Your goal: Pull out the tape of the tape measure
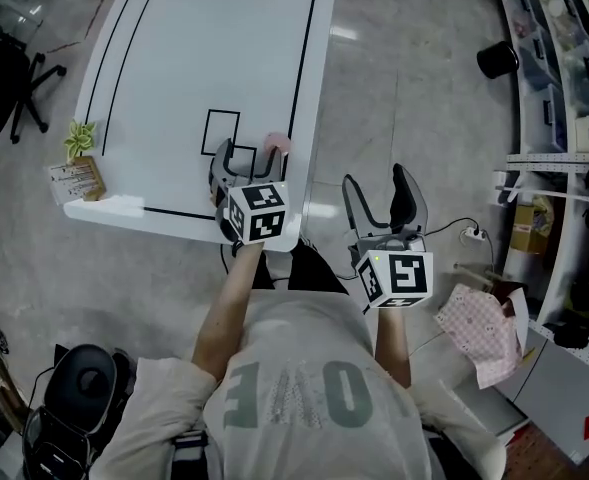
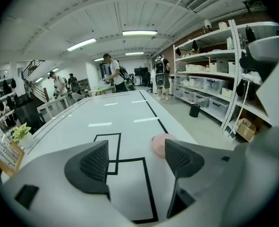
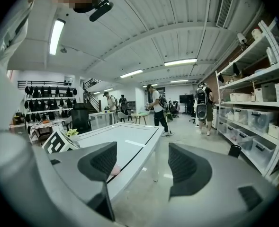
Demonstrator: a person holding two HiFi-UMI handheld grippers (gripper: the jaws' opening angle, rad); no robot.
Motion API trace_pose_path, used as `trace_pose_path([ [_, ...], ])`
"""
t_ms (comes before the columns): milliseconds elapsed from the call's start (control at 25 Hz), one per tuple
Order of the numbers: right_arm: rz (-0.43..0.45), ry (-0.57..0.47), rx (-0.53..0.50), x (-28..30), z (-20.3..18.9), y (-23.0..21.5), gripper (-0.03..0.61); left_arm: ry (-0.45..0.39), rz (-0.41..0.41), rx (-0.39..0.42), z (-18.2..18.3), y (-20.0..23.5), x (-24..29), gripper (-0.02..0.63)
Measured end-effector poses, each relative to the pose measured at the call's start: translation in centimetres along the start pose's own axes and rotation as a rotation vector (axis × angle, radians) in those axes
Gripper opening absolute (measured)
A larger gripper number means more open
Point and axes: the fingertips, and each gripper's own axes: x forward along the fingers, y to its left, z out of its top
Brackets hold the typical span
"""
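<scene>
A small pink round tape measure [image 1: 277, 143] lies on the white table [image 1: 194, 58] near its right front corner, beside a black line. My left gripper [image 1: 242, 158] hovers open over the table's front edge, just left of the tape measure and not touching it. In the left gripper view the tape measure [image 2: 159, 143] peeks out behind the right jaw of that gripper [image 2: 137, 157]. My right gripper [image 1: 379, 196] is open and empty, off the table's right side above the floor. From the right gripper [image 3: 141, 162] a sliver of the pink tape measure [image 3: 114, 170] shows on the table edge.
A potted plant with a card [image 1: 79, 153] stands at the table's left front corner. Storage shelves [image 1: 554, 118] line the right side, with a black bin [image 1: 497, 60] on the floor. A pink checked cloth [image 1: 479, 328] lies at my right. People [image 2: 113, 74] stand far beyond the table.
</scene>
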Motion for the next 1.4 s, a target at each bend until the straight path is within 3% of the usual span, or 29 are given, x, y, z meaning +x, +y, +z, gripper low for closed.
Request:
trace_pose_path([
  [280,0.036,0.013,-0.006,0.5,-0.2,1.3,0.33,0.026,0.067,-0.046,-1.6,3.7,-0.3,0.342],
  [480,0.039,0.025,-0.008,0.7,-0.6,1.7,0.33,-0.027,-0.007,-0.051,0.4,1.2,-0.5,0.342],
  [800,0.009,0.04,-0.003,0.4,-0.9,0.5,0.33,-0.01,-0.072,-0.025,0.2,-1.9,0.5,0.342],
  [1400,0.046,0.053,-0.003,1.6,-1.1,1.6,0.329,0.0,0.006,-0.053,-0.6,2.2,0.0,0.342],
])
